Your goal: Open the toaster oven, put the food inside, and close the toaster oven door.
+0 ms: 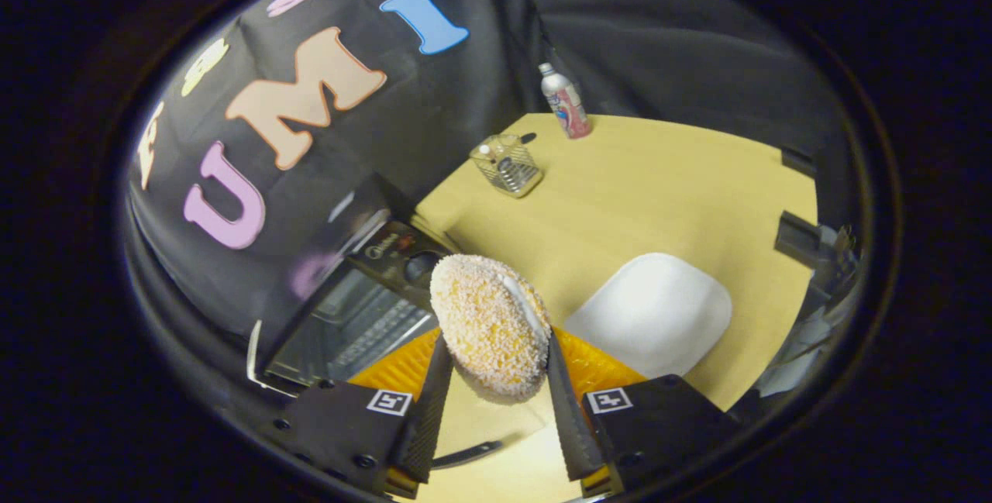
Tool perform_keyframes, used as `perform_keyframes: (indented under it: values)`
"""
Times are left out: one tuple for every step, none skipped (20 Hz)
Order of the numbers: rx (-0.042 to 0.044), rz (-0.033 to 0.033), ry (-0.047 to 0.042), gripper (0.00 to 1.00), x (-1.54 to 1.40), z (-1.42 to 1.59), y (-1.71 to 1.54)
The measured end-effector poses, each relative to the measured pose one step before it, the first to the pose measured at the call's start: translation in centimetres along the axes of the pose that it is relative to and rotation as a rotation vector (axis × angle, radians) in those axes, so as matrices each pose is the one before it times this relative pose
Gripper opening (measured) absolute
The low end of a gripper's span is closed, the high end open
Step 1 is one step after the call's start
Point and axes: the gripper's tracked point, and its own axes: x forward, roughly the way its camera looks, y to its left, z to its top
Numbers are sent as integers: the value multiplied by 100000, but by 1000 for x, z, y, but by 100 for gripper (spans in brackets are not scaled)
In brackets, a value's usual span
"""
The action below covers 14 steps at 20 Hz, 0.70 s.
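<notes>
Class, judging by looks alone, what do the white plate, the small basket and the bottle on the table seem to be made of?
With the gripper shut on the food:
White plate: probably ceramic or melamine; smooth, matte.
Basket: metal wire mesh, shiny and see-through.
Bottle: likely plastic; pale cap, printed wrap.

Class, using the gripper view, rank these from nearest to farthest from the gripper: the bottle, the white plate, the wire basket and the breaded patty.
1. Breaded patty: clamped between the gripper's fingers.
2. White plate: on the table just ahead, to the right.
3. Wire basket: farther along the table, near the wall.
4. Bottle: farthest, upright at the table's far edge.
</notes>
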Motion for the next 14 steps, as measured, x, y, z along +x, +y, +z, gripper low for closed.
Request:
perform_keyframes:
  values:
    - [1399, 2585, 296, 67, -265, -527, 1027]
    - [1238, 2542, 585, 67, -262, -551, 921]
    - [903, 2535, 725, 66, -223, -707, 1024]
    - [708, 2086, 765, 66, -153, -696, 873]
    - [750, 2023, 958, 66, -95, -852, 714]
    - [979, 2128, 987, 66, 20, -726, 869]
    - [1254, 2005, 966, 66, -10, -877, 872]
    - [1727, 1690, 1258, 66, 159, -783, 811]
    - [2272, 1075, 1184, 65, 277, -1008, 620]
    - [1984, 1350, 1066, 65, 171, -609, 568]
    - [1185, 769, 460, 65, 289, -684, 536]
    - [469, 482, 563, 65, 307, -412, 381]
    - [254, 594, 860, 65, 412, -653, 583]
    - [409, 810, 1039, 65, 507, -544, 503]
